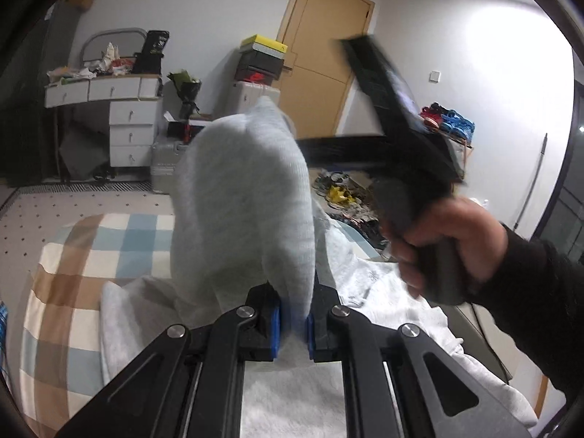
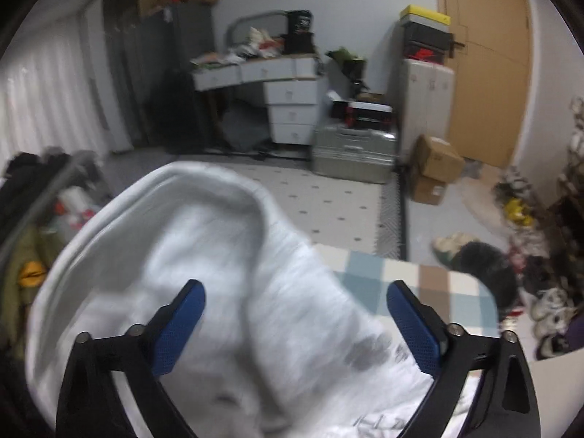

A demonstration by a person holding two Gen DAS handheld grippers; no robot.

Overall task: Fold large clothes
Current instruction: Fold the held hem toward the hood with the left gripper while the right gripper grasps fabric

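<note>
- Left wrist view: the left gripper [image 1: 292, 323] is clamped tight on a fold of the pale grey knitted sweater [image 1: 248, 197], which stands up in a hump between the blue pads and hides much of the room behind it.
- Below it, the rest of the garment lies spread on a bed with a checked cover of blue, tan and cream squares [image 1: 73, 273].
- To the right, a hand in a dark sleeve [image 1: 449, 241] grips the handle of the right gripper [image 2: 295, 323]; from this side its fingers are a dark blur (too smeared to read).
- Right wrist view: those jaws stand wide apart and hold nothing, with the sweater lying beneath and beyond them, and the checked cover showing to the right.
- Across the pale dotted floor [image 2: 328, 197] stand a white dressing table with drawers and a cluttered top [image 2: 288, 98], a silver ribbed suitcase [image 2: 354, 153] and brown cardboard boxes [image 2: 434, 168].
- A tan wooden door [image 1: 321, 58] sits in the far wall, with stacked shoe boxes topped by a yellow lid [image 1: 262, 58] beside it.
- Shoes lie scattered on the floor [image 1: 339, 193] near the bed.
</note>
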